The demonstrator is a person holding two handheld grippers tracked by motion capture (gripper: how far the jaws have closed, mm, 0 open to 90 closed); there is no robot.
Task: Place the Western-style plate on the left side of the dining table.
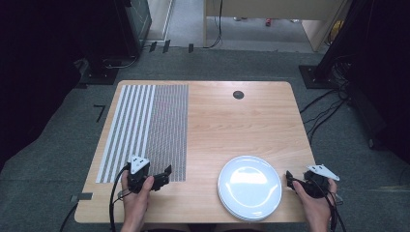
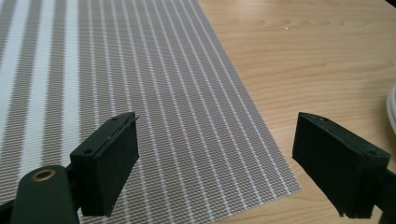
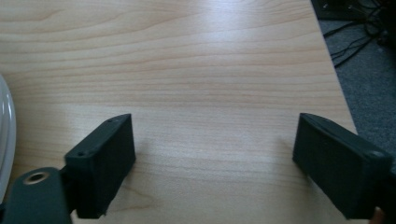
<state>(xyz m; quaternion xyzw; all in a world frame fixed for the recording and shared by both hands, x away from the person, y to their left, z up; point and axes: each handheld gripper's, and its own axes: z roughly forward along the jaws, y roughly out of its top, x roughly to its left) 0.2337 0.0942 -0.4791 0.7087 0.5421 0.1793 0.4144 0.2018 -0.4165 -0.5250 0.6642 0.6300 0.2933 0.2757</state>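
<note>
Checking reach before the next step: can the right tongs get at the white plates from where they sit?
Probably yes. The right tongs are open, just right of the white plates, with bare table between them and nothing in the way.

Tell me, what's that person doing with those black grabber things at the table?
A person sits at a wooden table with a two-jaw gripper in each hand. The left gripper hovers over the near corner of a striped placemat, jaws wide open and holding nothing. The right gripper sits just right of a stack of white plates, also open and empty. Nothing has been picked up; both grippers look ready to start.
</note>
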